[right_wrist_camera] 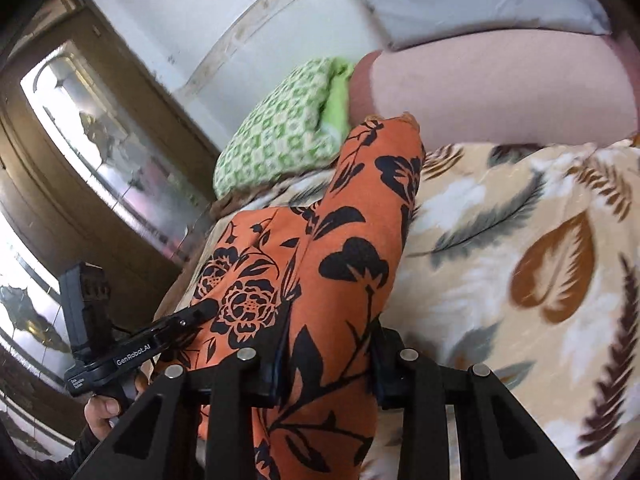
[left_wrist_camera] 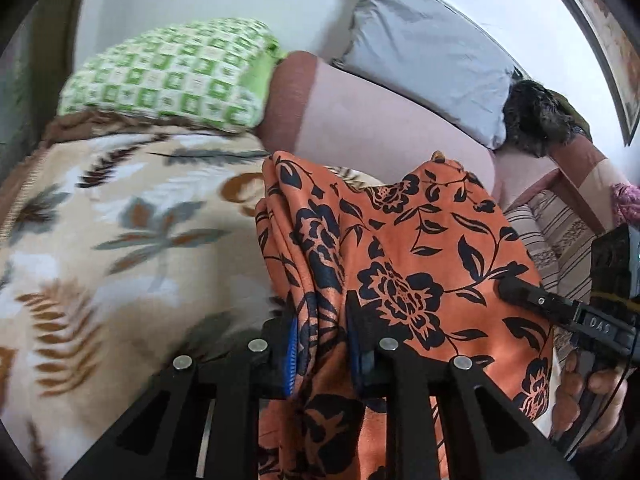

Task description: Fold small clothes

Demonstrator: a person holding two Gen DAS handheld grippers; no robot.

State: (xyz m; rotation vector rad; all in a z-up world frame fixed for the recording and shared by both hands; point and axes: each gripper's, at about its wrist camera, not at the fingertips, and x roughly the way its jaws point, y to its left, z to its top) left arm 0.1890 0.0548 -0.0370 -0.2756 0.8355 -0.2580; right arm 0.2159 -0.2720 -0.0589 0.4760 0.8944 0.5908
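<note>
**Both tools clamp the orange floral garment above the bed**

In the left wrist view, the leaf-patterned blanket [left_wrist_camera: 120,220] fills the left side, spread over the bed, with a green checked pillow [left_wrist_camera: 168,72] lying at its far edge. To the right of that pillow sits a pink bolster [left_wrist_camera: 380,120], and behind it a grey pillow [left_wrist_camera: 424,48] leans against the white wall. A dark furry item [left_wrist_camera: 536,116] rests at the grey pillow's right end. In the middle, the orange floral garment [left_wrist_camera: 400,240] hangs in bunched folds, lifted off the blanket. The left tool [left_wrist_camera: 320,344] is clenched on a gathered edge of it, the cloth pinched between its blue pads. Further right, the right tool [left_wrist_camera: 516,292] presses its black tip into the same garment, and the hand [left_wrist_camera: 588,396] carrying it shows below.

In the right wrist view, a wooden cabinet with mirrored panels [right_wrist_camera: 92,152] stands at the left. The left tool [right_wrist_camera: 204,308] reaches in from the lower left, its tip against the garment [right_wrist_camera: 352,240], with the fingers [right_wrist_camera: 100,408] of the person's left hand wrapped around its handle. The right tool [right_wrist_camera: 328,352] is clenched on a thick fold of the orange cloth, which rises ahead of it in a raised ridge. The green pillow [right_wrist_camera: 280,136] lies just beyond that ridge, the pink bolster [right_wrist_camera: 500,92] to its right, and the blanket [right_wrist_camera: 520,240] covers the bed on the right.
</note>
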